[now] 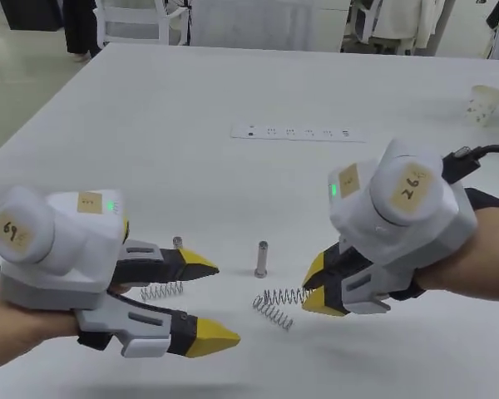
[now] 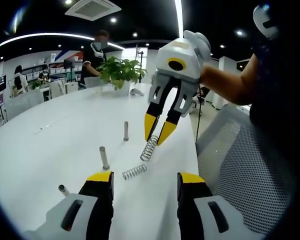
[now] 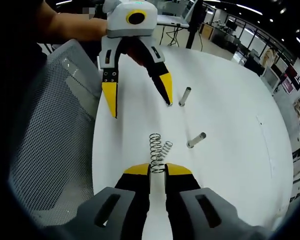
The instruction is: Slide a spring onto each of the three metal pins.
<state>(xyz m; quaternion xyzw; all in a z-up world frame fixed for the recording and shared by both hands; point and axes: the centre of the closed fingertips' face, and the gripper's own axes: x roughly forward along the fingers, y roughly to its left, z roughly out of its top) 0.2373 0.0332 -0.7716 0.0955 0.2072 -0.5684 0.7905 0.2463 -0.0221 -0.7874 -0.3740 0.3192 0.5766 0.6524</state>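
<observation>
**Left tongs** (image 1: 229,302): held in a hand at the lower left of the head view and raised above the white tabletop (image 1: 233,91). The jaws are spread wide and nothing is gripped between them.

**Right tongs** (image 3: 158,169): held at the right of the head view and pointed toward the left tongs. The jaws are drawn in to a narrow gap. The near end of the pinched spring (image 3: 155,150) is caught between the yellow tips, as far as can be seen. The rest of that spring is stretched out ahead of the tips.

**Further coil** (image 3: 166,148): seen just beside the pinched spring and set at an angle to it. Whether it is a separate spring, or touches the pinched one, cannot be told.

**Loose spring** (image 2: 134,172): laid flat on the tabletop just ahead of the left tongs. It is near the middle pin but apart from it.

**Pins, three**: recorded in the left gripper view as a row running away from the left tongs.
- Nearest pin (image 2: 63,189): seen at the edge of the left jaw.
- Middle pin (image 2: 104,157): stood upright.
- Far pin (image 2: 126,130): stood upright, near the tips of the right tongs and apart from the pinched spring.

All three are bare metal, and no spring has yet been fitted on any of them.

**Other items noted:**
- Power strip (image 1: 298,132): laid flat at mid-tabletop, well beyond the pins.
- Paper cup (image 1: 485,103): stood toward the far right edge.
- Potted plant (image 2: 120,72): placed at the far end of the tabletop.
- Mesh chair (image 3: 55,125): drawn up beside the tabletop edge.
</observation>
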